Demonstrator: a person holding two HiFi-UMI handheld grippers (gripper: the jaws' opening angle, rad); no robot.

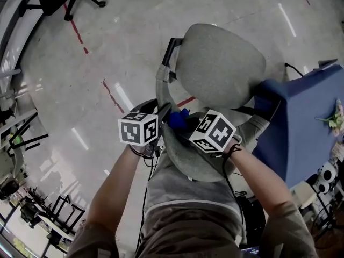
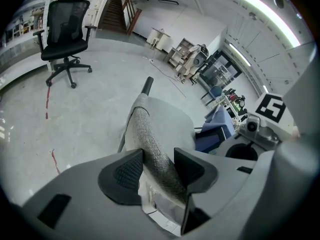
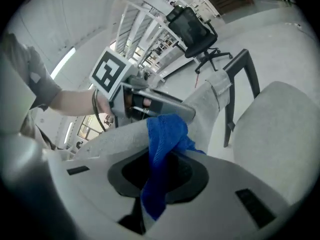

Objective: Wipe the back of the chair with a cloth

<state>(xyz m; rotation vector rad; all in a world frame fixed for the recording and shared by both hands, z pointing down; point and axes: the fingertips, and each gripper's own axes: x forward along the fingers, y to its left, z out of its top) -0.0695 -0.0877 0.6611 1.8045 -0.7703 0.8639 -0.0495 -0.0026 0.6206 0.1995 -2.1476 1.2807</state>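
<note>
A grey fabric chair stands below me, its seat [image 1: 220,63] farther away and its back [image 1: 185,157] nearest my body. My left gripper [image 1: 160,116] is shut on the top edge of the chair back [image 2: 150,139], one pad on each side. The right gripper [image 1: 183,123] is shut on a blue cloth [image 1: 176,118], which bunches out between its jaws [image 3: 162,149]. The cloth sits close to the chair back [image 3: 207,109], just beside the left gripper [image 3: 110,71]. Whether the cloth touches the fabric is unclear.
A blue-covered table [image 1: 303,122] stands right of the chair. A black office chair [image 2: 65,29] is across the floor, also in the right gripper view [image 3: 192,29]. Red tape marks [image 1: 113,95] cross the floor. Metal racks [image 1: 16,138] line the left.
</note>
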